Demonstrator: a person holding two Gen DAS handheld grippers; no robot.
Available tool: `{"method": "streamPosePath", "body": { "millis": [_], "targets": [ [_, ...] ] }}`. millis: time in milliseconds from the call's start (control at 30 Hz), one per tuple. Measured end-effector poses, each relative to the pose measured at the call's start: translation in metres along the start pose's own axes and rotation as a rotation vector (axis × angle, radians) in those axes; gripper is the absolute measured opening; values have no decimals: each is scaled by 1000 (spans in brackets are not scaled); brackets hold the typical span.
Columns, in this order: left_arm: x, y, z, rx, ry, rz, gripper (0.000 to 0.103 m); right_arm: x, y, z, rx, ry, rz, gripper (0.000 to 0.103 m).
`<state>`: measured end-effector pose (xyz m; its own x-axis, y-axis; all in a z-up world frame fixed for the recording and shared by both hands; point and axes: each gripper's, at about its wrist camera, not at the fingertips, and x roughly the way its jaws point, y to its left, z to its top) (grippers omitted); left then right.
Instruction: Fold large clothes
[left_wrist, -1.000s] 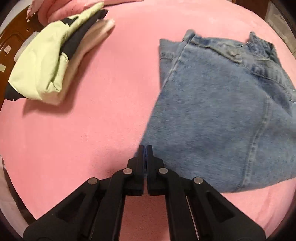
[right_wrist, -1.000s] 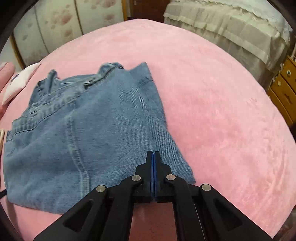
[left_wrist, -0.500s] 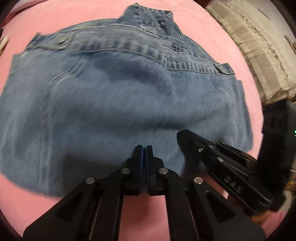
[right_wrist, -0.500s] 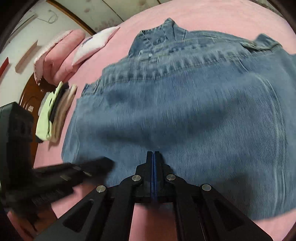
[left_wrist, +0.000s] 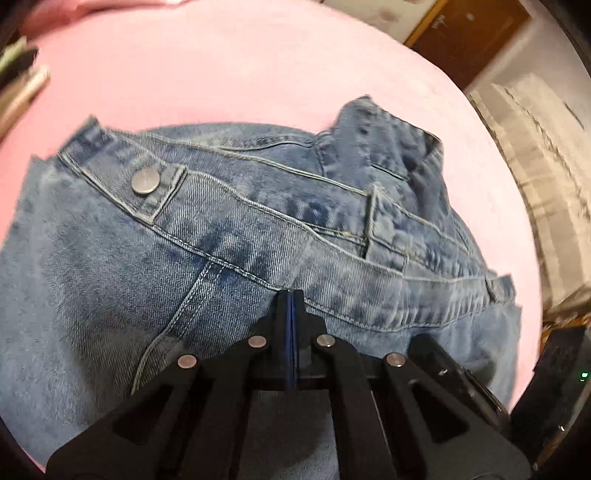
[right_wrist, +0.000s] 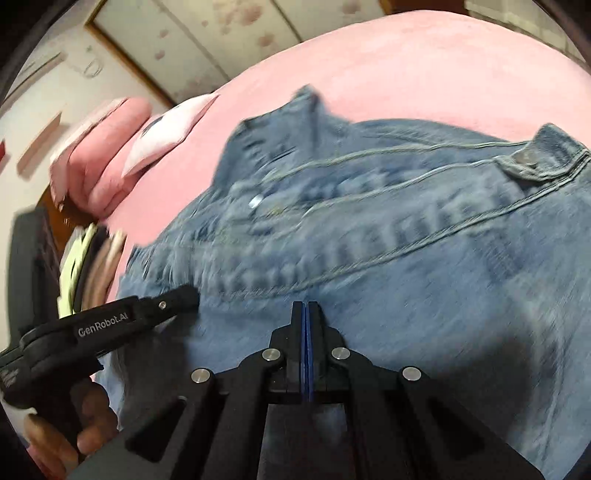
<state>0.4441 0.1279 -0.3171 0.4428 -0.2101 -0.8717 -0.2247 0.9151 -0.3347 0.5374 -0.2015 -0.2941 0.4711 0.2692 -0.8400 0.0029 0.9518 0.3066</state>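
Your left claw (left_wrist: 291, 306) is pressed fully together, tips over the denim jacket (left_wrist: 110, 277), and whether cloth is pinched between them I cannot tell. Your right claw (right_wrist: 306, 317) is likewise closed tight above the same denim, with the left one reaching in on its left. Just ahead of both tips runs the stitched seam band. Beyond it, left of your left claw, sits a metal button (left_wrist: 146, 180). Farther out, the pink bedspread (left_wrist: 221, 74). Far left of your right claw, pillows (right_wrist: 110, 147) and folded clothes (right_wrist: 86, 266).
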Motion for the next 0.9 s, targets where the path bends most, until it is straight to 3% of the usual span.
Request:
{"method": "streamPosePath", "body": {
  "millis": [67,167,200,267,333,433,500,633,733,800,900],
  "targets": [
    [-3,0,-1,47,-14,6,1,0,-11,14,4,-6,-14,0],
    [-12,-1,-4,173,-83,186,1,-14,-37,29,-21,-43,-121,0],
    [-13,4,-1,194,-94,214,1,-18,-49,36,-17,-58,-149,0],
    [-16,21,5,173,-90,189,1,-31,-78,43,19,-76,-220,0],
    [-19,34,10,177,-96,256,1,-42,-114,53,81,-104,-235,0],
    [-23,61,20,100,-108,270,1,-55,-140,62,63,-131,-405,0],
    [-29,70,23,59,-87,233,1,-55,-148,68,77,-113,-373,0],
    [-38,60,30,112,-50,233,1,-50,-131,82,-29,-52,-368,0],
    [-42,42,39,191,-5,165,1,-44,-111,96,-113,6,-244,10],
    [-63,38,43,282,24,149,1,-36,-95,107,-189,49,-160,29],
    [-71,5,54,445,59,116,1,-20,-68,122,-340,117,-72,38]
  ]
}}
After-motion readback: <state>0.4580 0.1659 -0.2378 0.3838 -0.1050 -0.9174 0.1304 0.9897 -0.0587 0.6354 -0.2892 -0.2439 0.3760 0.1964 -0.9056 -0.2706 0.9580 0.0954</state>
